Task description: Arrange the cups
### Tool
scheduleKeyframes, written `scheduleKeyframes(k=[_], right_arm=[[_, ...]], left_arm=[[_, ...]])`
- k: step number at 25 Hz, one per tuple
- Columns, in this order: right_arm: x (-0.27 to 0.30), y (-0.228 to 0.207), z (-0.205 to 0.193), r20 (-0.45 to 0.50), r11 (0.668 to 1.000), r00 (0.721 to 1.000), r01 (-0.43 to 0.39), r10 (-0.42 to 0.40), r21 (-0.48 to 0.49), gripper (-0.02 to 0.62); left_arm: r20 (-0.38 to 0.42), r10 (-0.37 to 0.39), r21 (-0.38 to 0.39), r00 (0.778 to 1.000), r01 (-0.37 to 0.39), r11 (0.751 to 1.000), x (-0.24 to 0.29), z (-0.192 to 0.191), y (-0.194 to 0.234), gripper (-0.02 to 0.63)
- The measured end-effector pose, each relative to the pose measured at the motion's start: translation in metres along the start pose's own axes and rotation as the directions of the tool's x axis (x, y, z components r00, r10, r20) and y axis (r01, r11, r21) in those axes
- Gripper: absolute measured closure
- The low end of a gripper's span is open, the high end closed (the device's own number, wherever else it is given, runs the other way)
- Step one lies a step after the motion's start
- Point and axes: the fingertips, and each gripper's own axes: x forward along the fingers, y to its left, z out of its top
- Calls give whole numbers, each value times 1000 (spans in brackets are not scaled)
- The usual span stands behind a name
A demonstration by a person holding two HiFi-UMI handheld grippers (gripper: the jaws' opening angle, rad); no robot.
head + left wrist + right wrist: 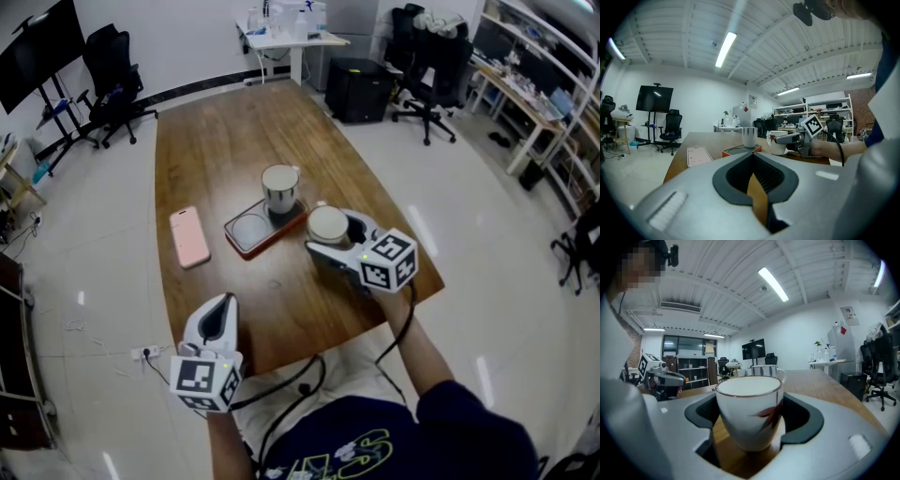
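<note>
A white cup with a red leaf print (328, 225) (749, 413) sits between the jaws of my right gripper (330, 231) (749, 425), whose pads press both its sides, just right of the orange tray (246, 230). A steel-grey striped cup (280, 188) (749, 137) stands in the tray's right slot; the left slot is bare. My left gripper (223, 302) (751, 157) hovers at the table's near edge, jaws shut on nothing. In the left gripper view, the white cup (776, 143) is seen in the right gripper (787, 139).
A pink phone (189, 236) lies on the wooden table (216, 141) left of the tray. Office chairs (112, 80), a black screen and shelves stand around the room. The table's near edge runs just ahead of my left gripper.
</note>
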Motion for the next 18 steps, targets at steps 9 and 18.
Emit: scheduleKeyframes(k=[9,18], right_arm=[[-2,1,4,53,1000,999,-7,7,15,210],[2,18,20,133,989,987,-100,85,110,210]], left_arm=[[-4,-1,6,1000,1,1000,1,-2,0,604],[-4,-2,4,1000,2,1000,1,-1,0,603]])
